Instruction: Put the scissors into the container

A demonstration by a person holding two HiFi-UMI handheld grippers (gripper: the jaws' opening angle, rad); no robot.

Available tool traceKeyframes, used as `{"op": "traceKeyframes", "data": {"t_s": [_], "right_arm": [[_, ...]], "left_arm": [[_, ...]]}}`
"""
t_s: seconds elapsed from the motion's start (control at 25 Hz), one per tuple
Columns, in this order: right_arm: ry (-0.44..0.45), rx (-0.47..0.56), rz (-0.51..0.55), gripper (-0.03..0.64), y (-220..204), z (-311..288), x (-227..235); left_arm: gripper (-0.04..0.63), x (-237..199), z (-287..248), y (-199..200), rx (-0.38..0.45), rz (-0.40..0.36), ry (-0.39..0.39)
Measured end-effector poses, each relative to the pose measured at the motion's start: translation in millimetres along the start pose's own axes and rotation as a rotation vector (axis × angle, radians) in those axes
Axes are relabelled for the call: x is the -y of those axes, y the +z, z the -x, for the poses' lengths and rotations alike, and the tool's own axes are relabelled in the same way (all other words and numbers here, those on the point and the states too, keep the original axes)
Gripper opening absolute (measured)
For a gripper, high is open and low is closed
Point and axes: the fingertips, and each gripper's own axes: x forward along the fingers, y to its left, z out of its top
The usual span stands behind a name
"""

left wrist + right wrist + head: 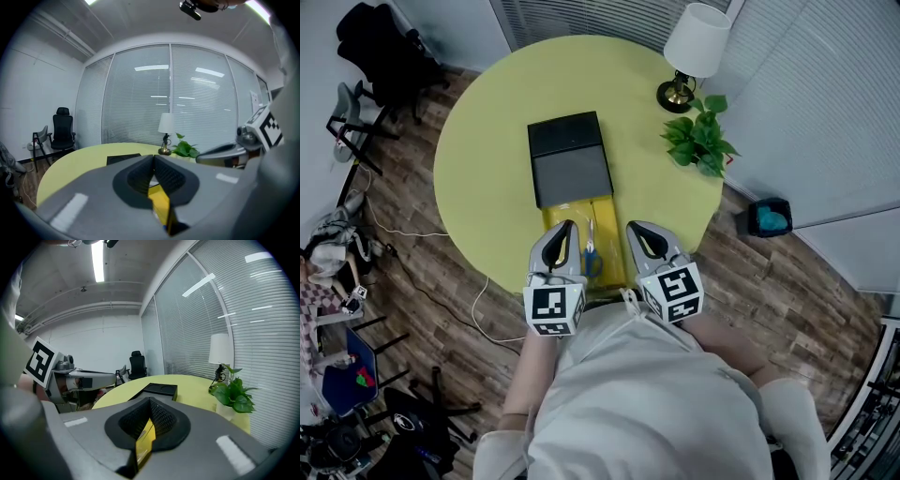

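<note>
Round yellow-green table [483, 150] on wood-plank floor. Long yellow open container [610, 217] sits at the near edge of the table, just in front of the person. Blue-handled scissors [591, 253] lie inside it, lengthwise, handles toward the person, blades pointing away. A black rectangular box [569, 157] meets the container's far end; whether it overlaps or only touches cannot be told. Left gripper [567, 228], grey with a marker cube, hangs over the container's left side, just left of the scissors; right gripper [636, 229] hangs at the container's right edge. Neither touches the scissors. In the left gripper view the left gripper's [153, 160] ribbed black pads are clenched tip to tip with nothing between them, yellow showing below. The right gripper view shows the same: right gripper [150, 402] clenched, empty. White-shaded lamp with brass base [694, 52] and small green leafy plant [701, 141] stand at the table's far right.
</note>
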Motion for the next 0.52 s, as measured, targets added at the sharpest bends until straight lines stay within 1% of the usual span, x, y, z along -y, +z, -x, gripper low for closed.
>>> {"op": "traceKeyframes", "data": {"t_s": [0.52], "right_arm": [[-0.007, -0.033, -0.009, -0.002, -7.2, -5.4, 10.9]], "left_arm": [[0.008, 3.3, -12.0, -10.9, -0.052, -0.002, -0.004]]}}
